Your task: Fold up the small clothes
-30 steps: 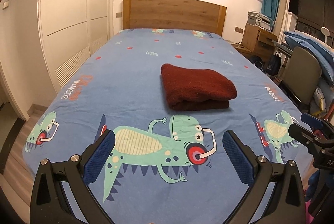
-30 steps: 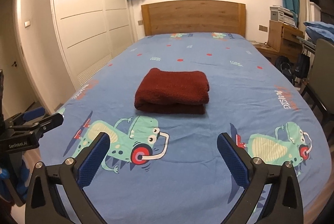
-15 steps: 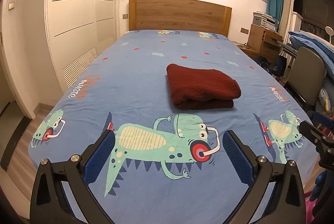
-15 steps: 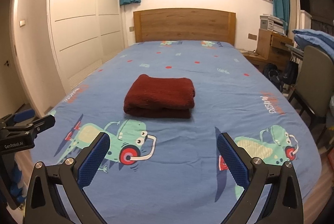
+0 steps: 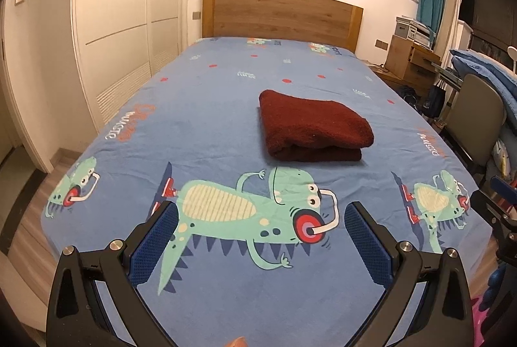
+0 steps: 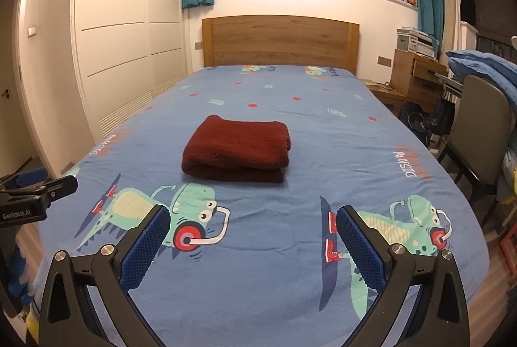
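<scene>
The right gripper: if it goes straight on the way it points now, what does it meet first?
Probably the bedsheet: the right gripper, fingers open and empty, points slightly down at it. The folded dark red garment lies further on, a little left; depth is uncertain.

Dark red folded garment (image 5: pixel 312 129) of fuzzy, matt knit, thick-piled. Under it, smooth matt blue cotton-like bedsheet (image 5: pixel 210 127) with flat printed green dinosaurs, faintly creased. At twelve o'clock, satin-finished brown wooden headboard (image 6: pixel 280 40) with visible grain. Left gripper (image 5: pixel 261 233) and right gripper (image 6: pixel 253 230): matt black plastic arms, shiny metal screw heads, blue pads (image 6: pixel 146 246) with fine dimpled rubbery texture.
</scene>
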### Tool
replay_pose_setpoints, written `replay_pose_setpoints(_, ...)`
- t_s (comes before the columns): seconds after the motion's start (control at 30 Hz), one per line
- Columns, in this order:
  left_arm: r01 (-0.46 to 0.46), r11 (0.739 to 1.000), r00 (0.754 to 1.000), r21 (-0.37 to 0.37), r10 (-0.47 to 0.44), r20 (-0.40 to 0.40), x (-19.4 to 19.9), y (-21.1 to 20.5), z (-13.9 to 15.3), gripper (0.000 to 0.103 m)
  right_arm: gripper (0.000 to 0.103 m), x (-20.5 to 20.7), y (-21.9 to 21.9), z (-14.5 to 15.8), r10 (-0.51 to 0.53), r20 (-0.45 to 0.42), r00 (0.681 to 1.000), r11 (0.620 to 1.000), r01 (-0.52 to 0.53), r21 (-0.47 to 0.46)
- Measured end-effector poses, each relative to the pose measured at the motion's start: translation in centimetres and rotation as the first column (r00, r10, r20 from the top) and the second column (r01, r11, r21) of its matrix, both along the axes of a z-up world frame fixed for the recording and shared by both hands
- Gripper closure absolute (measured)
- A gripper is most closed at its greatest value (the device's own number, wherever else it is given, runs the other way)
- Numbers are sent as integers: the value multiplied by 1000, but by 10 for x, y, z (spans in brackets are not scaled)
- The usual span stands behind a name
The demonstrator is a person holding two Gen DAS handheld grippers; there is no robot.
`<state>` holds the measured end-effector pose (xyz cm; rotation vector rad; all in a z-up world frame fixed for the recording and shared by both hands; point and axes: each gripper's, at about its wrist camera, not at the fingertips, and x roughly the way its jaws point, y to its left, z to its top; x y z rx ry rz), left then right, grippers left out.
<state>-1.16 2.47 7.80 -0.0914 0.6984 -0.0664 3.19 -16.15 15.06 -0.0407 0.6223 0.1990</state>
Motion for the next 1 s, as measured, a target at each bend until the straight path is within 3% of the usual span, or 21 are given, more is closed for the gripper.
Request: replay_pose_setpoints(1.0, -5, 1000, 1000, 2, 5, 10, -6, -5, 0, 1, 0, -4, -9, -3, -18, -20, 1000, 1000, 18, 1)
